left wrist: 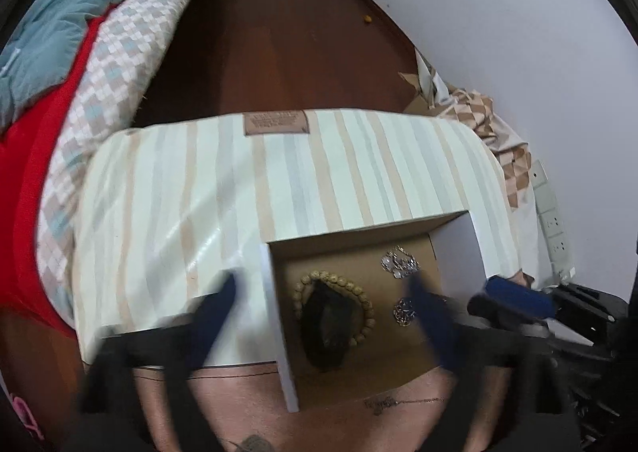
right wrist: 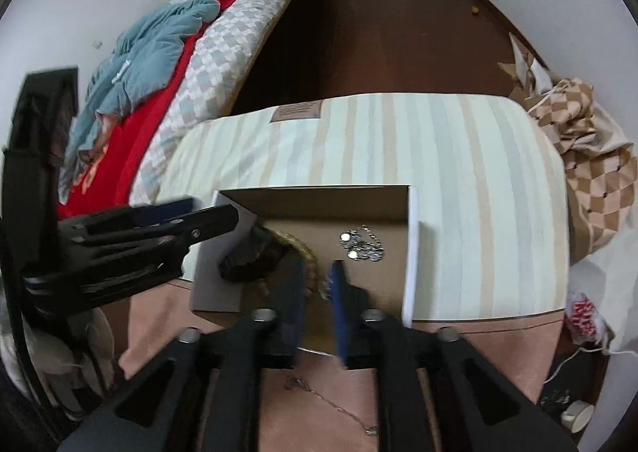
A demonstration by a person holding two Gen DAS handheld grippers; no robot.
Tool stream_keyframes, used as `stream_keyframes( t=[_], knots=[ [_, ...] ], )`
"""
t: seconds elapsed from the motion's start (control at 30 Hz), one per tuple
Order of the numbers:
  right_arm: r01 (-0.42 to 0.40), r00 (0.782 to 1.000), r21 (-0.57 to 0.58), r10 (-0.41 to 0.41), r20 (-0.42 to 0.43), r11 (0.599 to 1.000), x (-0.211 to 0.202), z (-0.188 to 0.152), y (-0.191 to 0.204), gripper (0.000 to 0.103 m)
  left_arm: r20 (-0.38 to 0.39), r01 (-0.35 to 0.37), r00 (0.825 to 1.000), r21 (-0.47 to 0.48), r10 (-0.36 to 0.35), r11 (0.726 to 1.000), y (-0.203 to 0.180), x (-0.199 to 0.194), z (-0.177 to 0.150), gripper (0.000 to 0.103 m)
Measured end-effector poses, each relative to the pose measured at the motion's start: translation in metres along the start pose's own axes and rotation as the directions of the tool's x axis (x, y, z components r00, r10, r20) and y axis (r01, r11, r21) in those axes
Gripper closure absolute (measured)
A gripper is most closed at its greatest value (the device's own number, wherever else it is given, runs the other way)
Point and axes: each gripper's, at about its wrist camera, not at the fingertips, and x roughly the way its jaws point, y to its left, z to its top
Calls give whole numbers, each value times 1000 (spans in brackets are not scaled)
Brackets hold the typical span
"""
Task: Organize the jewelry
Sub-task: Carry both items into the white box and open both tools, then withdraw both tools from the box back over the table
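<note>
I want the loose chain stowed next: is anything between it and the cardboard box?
Nothing lies on the cloth between the chain and the box; only the right tongs hang above the box's near edge.

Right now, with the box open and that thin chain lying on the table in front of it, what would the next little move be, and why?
Probably lift the right gripper out of the cardboard box and back toward the thin chain. A beaded bracelet and silver pieces already lie inside; the chain alone lies outside.
</note>
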Motion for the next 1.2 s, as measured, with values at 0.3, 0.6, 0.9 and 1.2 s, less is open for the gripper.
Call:
stream_keyframes(
  t=[0.3,0.6,0.9,1.2],
  knots=[
    [224,974,-49,-223,30,973,-11,-16,9,11,91,-134,987,-28,136,991,10,-25,-26,2],
    [315,949,-34,-315,14,948,3,-35,6,1,121,-263,955,-60,269,963,16,-28,-65,1],
    [354,935,-30,-352,44,935,-8,-39,14,1,145,-283,946,-79,291,956,9,-40,-76,1],
    [358,929,-13,-356,99,933,-42,-49,24,1,194,-294,930,-118,312,949,1,-71,-93,1]
  ],
)
